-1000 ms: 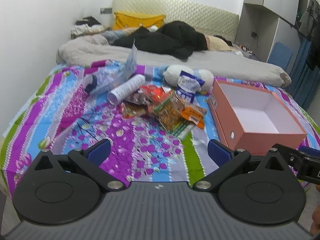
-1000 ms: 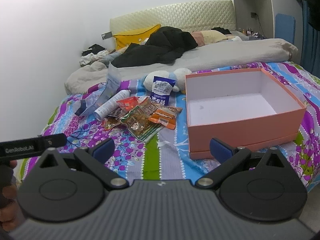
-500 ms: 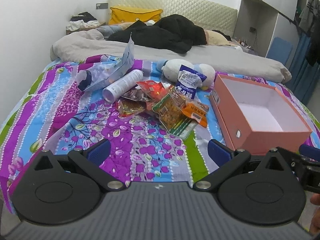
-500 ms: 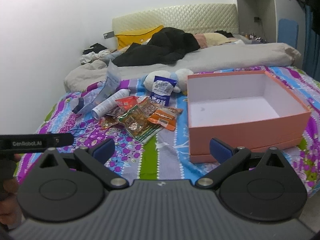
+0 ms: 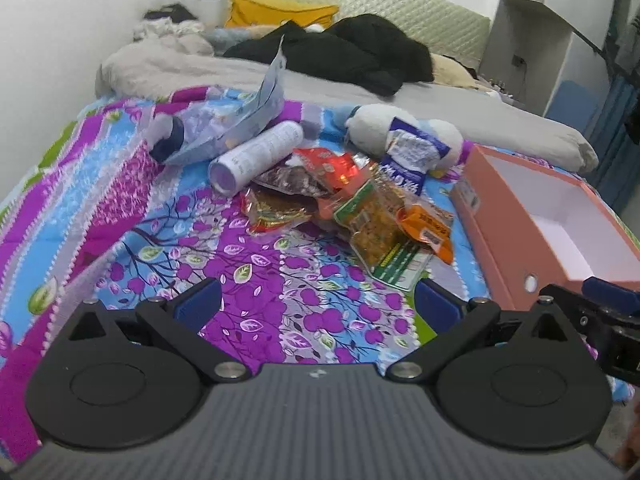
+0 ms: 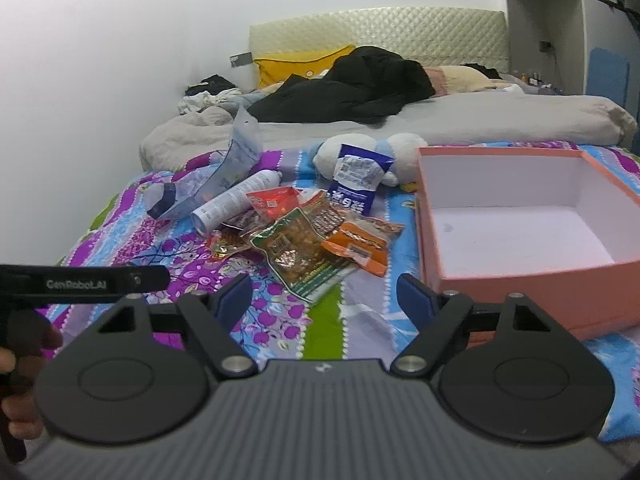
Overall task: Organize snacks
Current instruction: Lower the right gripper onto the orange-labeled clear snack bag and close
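Note:
A heap of snack packets (image 5: pixel 360 208) (image 6: pixel 304 236) lies on the flowered bedspread: a green-edged packet (image 6: pixel 304 256), an orange one (image 6: pixel 358 242), a red one (image 6: pixel 274 202) and a blue-and-white pouch (image 6: pixel 354 184). Right of the heap stands an open pink box (image 5: pixel 516 232) (image 6: pixel 492 284), white inside and holding nothing. My left gripper (image 5: pixel 318 304) is open over the bedspread, short of the heap. My right gripper (image 6: pixel 324 294) has its jaws closing with nothing between them, just short of the green-edged packet.
A white tube (image 6: pixel 234 200), a clear plastic bag (image 5: pixel 224 128) and a white plush toy (image 6: pixel 376 152) lie behind the snacks. Further back are a grey duvet (image 6: pixel 460 116), black clothes and a yellow pillow. A hand (image 6: pixel 20 364) holds the left gripper's handle.
Both grippers have come forward and lower toward the snack heap, which looks larger now. The right gripper's fingers stand closer together than half a second ago.

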Action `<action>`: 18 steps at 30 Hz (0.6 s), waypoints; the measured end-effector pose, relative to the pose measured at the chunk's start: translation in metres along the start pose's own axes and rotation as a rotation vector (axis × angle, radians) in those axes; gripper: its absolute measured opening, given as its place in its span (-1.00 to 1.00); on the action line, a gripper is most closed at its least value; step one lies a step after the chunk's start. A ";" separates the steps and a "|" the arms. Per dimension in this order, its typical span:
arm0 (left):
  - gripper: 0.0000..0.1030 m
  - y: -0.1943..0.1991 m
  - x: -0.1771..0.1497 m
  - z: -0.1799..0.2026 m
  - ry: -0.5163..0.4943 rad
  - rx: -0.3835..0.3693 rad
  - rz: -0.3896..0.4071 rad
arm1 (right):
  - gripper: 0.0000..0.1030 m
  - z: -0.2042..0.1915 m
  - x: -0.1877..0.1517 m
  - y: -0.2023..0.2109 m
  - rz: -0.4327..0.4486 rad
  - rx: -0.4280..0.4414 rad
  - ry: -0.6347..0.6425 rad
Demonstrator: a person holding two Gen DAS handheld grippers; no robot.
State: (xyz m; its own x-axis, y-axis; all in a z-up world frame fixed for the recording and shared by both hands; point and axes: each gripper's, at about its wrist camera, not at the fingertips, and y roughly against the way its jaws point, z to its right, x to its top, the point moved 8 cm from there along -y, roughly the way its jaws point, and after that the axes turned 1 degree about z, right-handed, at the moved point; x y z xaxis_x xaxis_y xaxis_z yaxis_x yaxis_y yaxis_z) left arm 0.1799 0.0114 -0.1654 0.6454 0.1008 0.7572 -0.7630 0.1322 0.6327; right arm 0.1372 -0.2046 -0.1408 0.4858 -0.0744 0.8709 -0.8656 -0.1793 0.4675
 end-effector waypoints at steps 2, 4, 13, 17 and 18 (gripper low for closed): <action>0.99 -0.015 0.000 -0.007 0.017 -0.009 -0.004 | 0.57 -0.003 -0.001 -0.014 -0.009 0.016 -0.002; 0.93 -0.028 -0.001 -0.012 0.034 -0.024 -0.011 | 0.57 -0.005 0.001 -0.026 -0.004 0.013 0.004; 0.64 -0.093 0.005 -0.020 0.123 -0.140 -0.042 | 0.57 0.001 0.018 -0.092 -0.021 -0.024 -0.006; 0.40 -0.119 0.011 -0.015 0.133 -0.177 -0.053 | 0.57 0.007 0.025 -0.125 -0.023 -0.060 0.007; 0.30 -0.125 0.012 -0.015 0.141 -0.191 -0.056 | 0.57 0.008 0.026 -0.132 -0.027 -0.070 0.009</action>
State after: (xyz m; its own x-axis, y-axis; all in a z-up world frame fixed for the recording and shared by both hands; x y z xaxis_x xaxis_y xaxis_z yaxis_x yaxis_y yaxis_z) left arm 0.2835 0.0105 -0.2376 0.6955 0.2231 0.6831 -0.7137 0.3245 0.6207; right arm 0.2649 -0.1910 -0.1809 0.5081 -0.0616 0.8591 -0.8588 -0.1125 0.4998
